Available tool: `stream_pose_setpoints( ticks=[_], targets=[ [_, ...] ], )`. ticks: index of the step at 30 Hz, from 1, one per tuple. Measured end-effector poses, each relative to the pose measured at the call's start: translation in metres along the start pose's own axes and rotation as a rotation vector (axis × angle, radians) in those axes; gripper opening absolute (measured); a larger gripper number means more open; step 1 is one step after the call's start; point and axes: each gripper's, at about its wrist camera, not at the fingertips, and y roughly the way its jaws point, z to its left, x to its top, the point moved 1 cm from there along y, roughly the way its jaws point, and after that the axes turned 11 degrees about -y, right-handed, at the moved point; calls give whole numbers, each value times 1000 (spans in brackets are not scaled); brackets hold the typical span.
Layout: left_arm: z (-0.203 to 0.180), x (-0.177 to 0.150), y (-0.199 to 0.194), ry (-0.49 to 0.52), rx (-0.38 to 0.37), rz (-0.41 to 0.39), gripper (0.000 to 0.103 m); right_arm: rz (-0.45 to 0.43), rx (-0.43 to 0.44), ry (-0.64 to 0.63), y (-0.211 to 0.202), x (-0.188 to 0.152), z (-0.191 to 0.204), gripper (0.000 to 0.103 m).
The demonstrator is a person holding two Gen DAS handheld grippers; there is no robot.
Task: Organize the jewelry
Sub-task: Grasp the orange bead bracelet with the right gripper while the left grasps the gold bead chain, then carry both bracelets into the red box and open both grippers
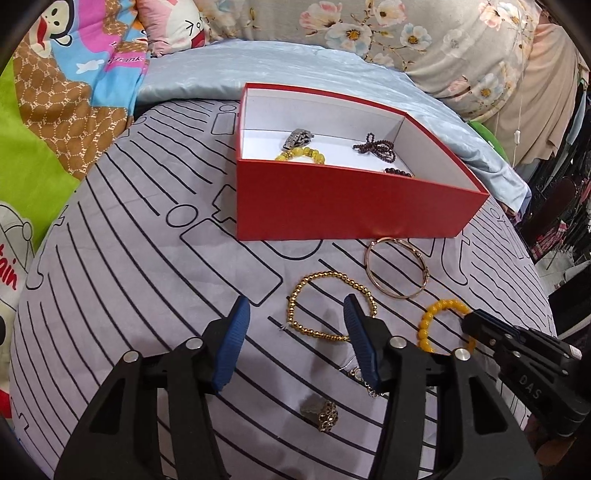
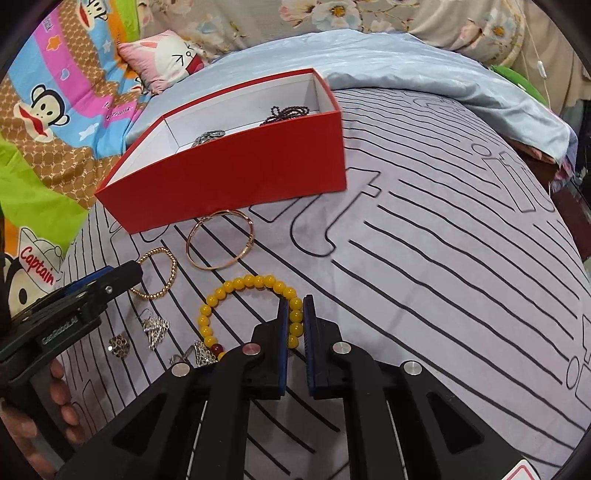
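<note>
A red box with a white inside holds a yellow bead bracelet, a silver piece and dark bead strings. On the striped cloth lie a gold bead bracelet, a rose-gold bangle, a yellow bead bracelet, a ring and silver earrings. My left gripper is open above the gold bead bracelet. My right gripper is shut on the yellow bead bracelet's right side, which rests on the cloth.
The striped grey cloth covers a bed. A blue sheet, cartoon bedding and floral pillows lie behind the box. The bed edge drops off at the right.
</note>
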Motion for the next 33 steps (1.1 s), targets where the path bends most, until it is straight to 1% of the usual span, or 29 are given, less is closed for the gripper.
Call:
stream_pose_setpoints(
  ticks=[6,8,10,11,13,16,20,25,33],
  targets=[
    [-6,-1,7,26,17,-7,34,5,15,20,-4,-7,-3,6],
    [-6,-2,8,34,23,-14,33,6,21,25,-4,-8,-3,6],
    [-6,-3,8,39,32,-24,25,4,23,26,-4,-8,-3,6],
    [-6,-4,8,43,36,-27,23,4,25,28,-4,-8,-3,6],
    [-5,-4,8,42,36,-29,13,3,29,32,-4,-9,-3,6],
    [-4,-4,9,46,35,-29,4,1,31,35,-5,-8,-3,6],
    [-4,-5,8,50,28,-24,3,-9,37,42,-10,-8,-3,6],
    [-2,-4,1,21,-20,-5,3,-38,39,45,-22,-2,-4,6],
    [-10,5,-35,12,-100,-32,3,-101,42,43,-47,8,-4,6]
  ],
)
